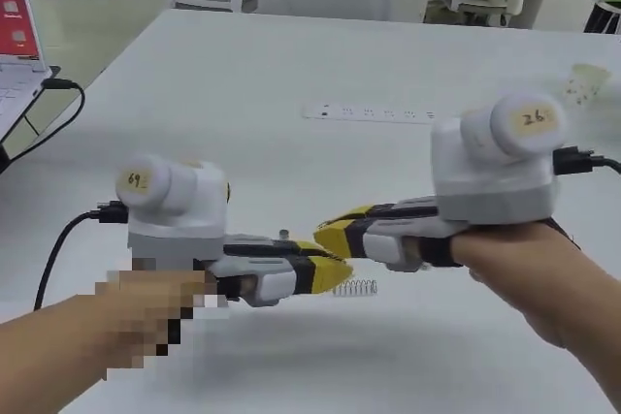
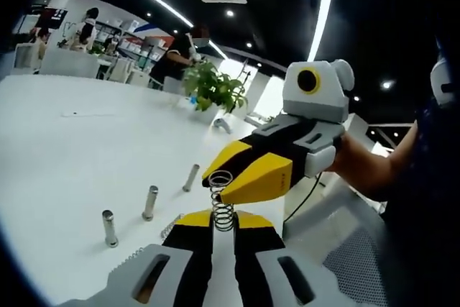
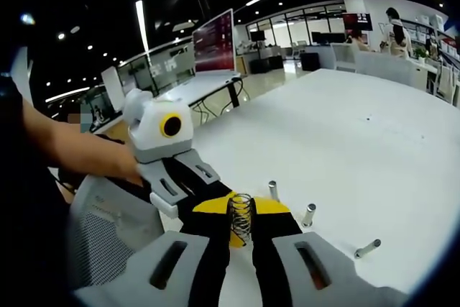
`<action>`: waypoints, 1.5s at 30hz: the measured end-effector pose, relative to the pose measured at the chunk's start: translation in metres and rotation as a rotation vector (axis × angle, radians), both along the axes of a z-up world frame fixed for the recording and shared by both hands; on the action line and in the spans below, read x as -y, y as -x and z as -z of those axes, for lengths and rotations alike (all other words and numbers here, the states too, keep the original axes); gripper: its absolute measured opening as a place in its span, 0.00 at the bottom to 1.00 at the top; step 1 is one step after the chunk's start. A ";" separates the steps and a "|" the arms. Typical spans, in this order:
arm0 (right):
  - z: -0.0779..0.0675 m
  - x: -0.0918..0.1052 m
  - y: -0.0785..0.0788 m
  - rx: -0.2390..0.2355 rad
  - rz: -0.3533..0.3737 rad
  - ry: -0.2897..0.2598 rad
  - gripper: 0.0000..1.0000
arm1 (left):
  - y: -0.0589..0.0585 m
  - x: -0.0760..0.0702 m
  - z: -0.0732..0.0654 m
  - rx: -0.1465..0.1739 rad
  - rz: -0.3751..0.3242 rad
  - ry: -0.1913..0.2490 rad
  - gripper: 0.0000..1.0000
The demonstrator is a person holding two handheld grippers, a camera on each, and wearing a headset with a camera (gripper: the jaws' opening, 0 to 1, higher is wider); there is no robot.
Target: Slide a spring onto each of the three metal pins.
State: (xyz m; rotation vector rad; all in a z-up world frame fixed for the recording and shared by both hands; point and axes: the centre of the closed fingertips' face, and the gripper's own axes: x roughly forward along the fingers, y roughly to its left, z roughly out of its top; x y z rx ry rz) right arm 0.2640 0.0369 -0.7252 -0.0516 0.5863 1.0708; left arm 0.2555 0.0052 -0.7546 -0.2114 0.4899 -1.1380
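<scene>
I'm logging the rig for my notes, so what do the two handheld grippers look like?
Both match: the left gripper and right gripper have black jaws with yellow tips on white-and-grey bodies. A black cable plugs into the back of each. Handwritten stickers read 69 on the left, 26 on the right.

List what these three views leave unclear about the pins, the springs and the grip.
Head view: the pins are largely hidden behind the left gripper.
Head view: the held spring is covered by the meeting jaws.
Both gripper views: it is unclear whether the right gripper also clamps the held spring, because the tips overlap.
Head view: the loose spring is too small and blurred for detail.
</scene>
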 end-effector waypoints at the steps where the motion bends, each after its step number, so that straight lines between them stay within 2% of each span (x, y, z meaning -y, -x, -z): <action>1: 0.001 0.000 0.001 -0.005 -0.002 0.001 0.08 | 0.001 0.000 0.000 0.009 0.006 -0.010 0.02; 4: 0.003 0.002 0.003 -0.013 -0.012 0.014 0.08 | 0.003 0.000 0.004 0.100 0.035 -0.100 0.02; 6: 0.004 0.002 0.005 -0.013 -0.020 0.020 0.08 | 0.005 0.001 0.005 0.112 0.050 -0.116 0.02; 8: 0.005 0.003 0.007 -0.017 -0.025 0.026 0.08 | 0.004 -0.001 0.007 0.162 0.061 -0.162 0.02; 9: 0.006 0.004 0.008 -0.018 -0.027 0.031 0.08 | 0.004 -0.001 0.008 0.170 0.065 -0.170 0.02; 11: 0.007 0.006 0.010 -0.022 -0.035 0.040 0.08 | 0.006 -0.001 0.009 0.211 0.080 -0.216 0.02; 13: 0.009 0.007 0.013 -0.026 -0.042 0.048 0.08 | 0.008 0.000 0.011 0.229 0.098 -0.245 0.02; 16: 0.010 0.008 0.016 -0.027 -0.055 0.066 0.08 | 0.009 0.000 0.013 0.279 0.127 -0.305 0.02; 21: 0.013 0.011 0.023 -0.033 -0.084 0.097 0.08 | 0.014 0.000 0.015 0.329 0.172 -0.374 0.02; 24: 0.016 0.011 0.028 -0.038 -0.107 0.119 0.08 | 0.017 -0.002 0.018 0.376 0.209 -0.432 0.02; 26: 0.018 0.013 0.030 -0.041 -0.124 0.137 0.08 | 0.020 0.000 0.020 0.396 0.231 -0.463 0.02; 29: 0.022 0.013 0.034 -0.040 -0.157 0.174 0.08 | 0.023 0.001 0.022 0.408 0.252 -0.489 0.02; 37: 0.033 0.015 0.046 -0.030 -0.267 0.297 0.08 | 0.033 0.003 0.031 0.408 0.305 -0.529 0.01; 42: 0.039 0.015 0.049 -0.035 -0.312 0.352 0.09 | 0.036 0.005 0.031 0.390 0.311 -0.514 0.01; 45: 0.042 0.014 0.050 -0.036 -0.339 0.378 0.09 | 0.037 0.005 0.032 0.392 0.316 -0.521 0.01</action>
